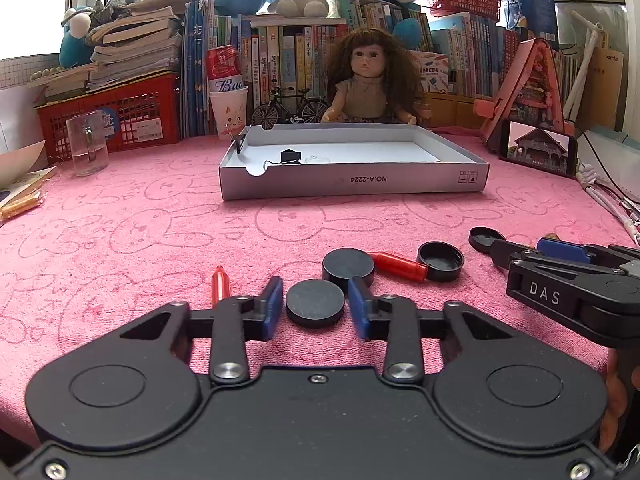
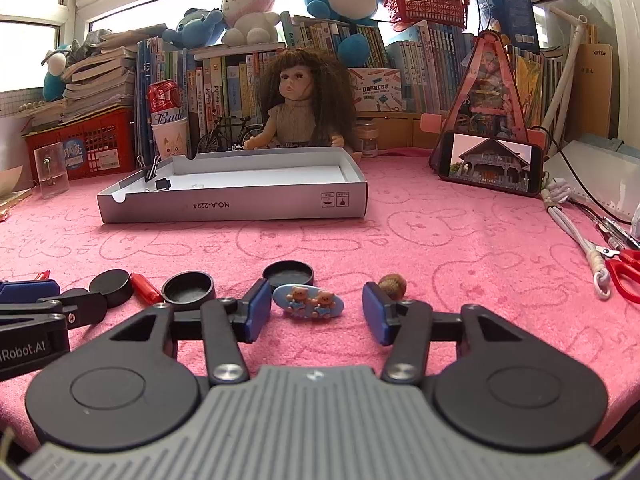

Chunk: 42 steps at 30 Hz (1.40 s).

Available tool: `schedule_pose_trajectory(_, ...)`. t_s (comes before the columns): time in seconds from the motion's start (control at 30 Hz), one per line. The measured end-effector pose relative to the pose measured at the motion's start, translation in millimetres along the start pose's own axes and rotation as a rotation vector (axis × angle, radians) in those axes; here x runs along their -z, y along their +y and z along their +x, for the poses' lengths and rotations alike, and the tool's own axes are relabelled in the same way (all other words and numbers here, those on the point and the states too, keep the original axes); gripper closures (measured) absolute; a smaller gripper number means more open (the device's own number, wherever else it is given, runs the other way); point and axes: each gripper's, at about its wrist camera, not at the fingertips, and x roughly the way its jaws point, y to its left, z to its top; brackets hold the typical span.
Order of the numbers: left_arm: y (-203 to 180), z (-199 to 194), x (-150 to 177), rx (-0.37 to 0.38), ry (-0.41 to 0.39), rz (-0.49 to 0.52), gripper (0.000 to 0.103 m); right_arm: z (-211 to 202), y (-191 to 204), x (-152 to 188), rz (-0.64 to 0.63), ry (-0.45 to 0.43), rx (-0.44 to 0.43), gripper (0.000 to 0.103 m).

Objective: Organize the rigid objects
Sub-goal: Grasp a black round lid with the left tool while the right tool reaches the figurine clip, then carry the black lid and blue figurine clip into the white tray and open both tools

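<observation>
Open cloth ahead, clutter near
Bare surface reaches the box; caps and red tube crowd the foreground.

Matt black disc, fuzzy pink cloth

Black left gripper, blue pads, silver screws, grey-ribbed right gripper

binder clip in box | doll behind box | disc before box
</observation>
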Motion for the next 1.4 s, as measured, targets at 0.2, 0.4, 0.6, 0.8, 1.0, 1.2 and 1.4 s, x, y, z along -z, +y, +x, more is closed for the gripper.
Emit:
schedule_pose_trajectory(0.2, 6, -2, -6, -0.013, -0.002, -0.036, 0.074, -2, 0, -2, 0.002, -0.003, -0.009, 0.06)
schedule_pose_trajectory(0.4, 6, -2, -11, -0.014, -0.002, -0.046, 0.074, -1, -2, -6, 0.016, -0.008, -0.01, 0.06)
schedule_pose_trajectory(0.6, 7, 0, -21, -0.015, -0.008, -0.053, 0.074, -2, -4, -12, 0.018, -0.027, -0.005, 0.06)
schedule_pose_trajectory(0.8, 12, 5, -34, -0.016, -0.014, -0.072, 0.074, -1, -5, -21, 0.016, -0.048, -0.011, 0.06)
schedule_pose_trajectory(1.0, 19, 13, -50, -0.008, -0.019, -0.085, 0.074, 4, -6, -35, 0.02, -0.064, -0.022, 0.06)
schedule_pose_trajectory(1.2, 25, 21, -66, -0.007, -0.038, -0.087, 0.074, 13, -9, -46, 0.043, -0.04, -0.023, 0.06)
schedule_pose_trajectory(1.4, 33, 33, -81, -0.008, -0.037, -0.102, 0.074, 20, -12, -57, 0.039, -0.045, -0.033, 0.06)
